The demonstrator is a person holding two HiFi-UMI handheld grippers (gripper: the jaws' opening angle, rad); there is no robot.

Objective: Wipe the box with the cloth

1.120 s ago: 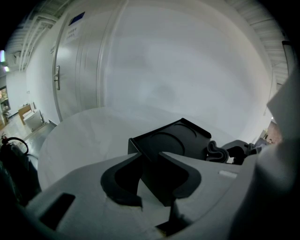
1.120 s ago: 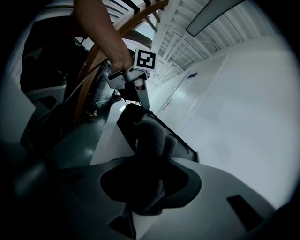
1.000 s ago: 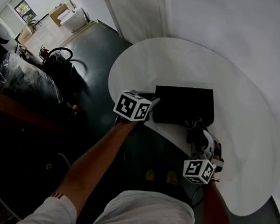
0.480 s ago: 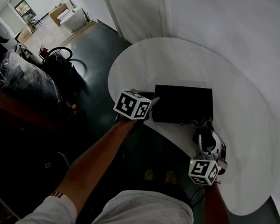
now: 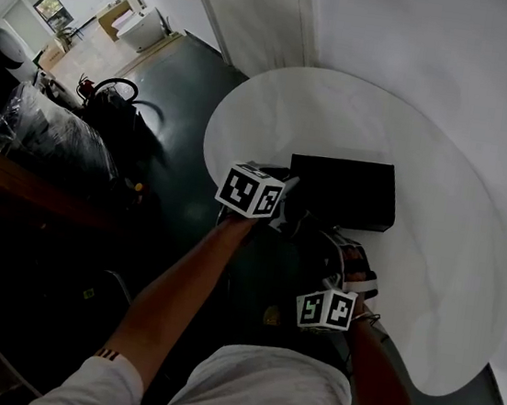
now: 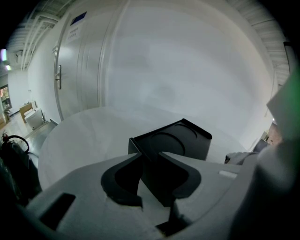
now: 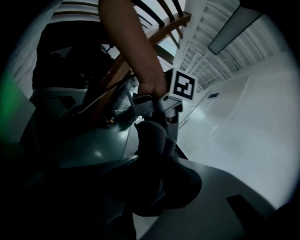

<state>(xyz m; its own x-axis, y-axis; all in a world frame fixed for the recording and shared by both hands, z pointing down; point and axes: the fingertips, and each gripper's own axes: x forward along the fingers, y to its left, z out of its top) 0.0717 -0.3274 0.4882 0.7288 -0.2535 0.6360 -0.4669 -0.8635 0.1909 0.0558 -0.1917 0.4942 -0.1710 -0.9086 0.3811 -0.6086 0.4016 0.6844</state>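
Nearest us, our right gripper is clamping the dark cloth, and the wad is bulging past its jaws. Since half a second ago this gripper has been swinging leftward from the near right corner of the black box along its near side, and it is now closing on our left gripper. Whether the cloth is touching the box, we cannot tell. The left gripper is keeping its jaws pinched on the wall at the box's near left corner, as before. Each gripper is carrying a marker cube printed with black-and-white square patterns. The box is lying near the front edge of the white round table. Beyond, to the left, black bags are crowding the dark green floor. A blue sign is showing on the far door, too small to read.
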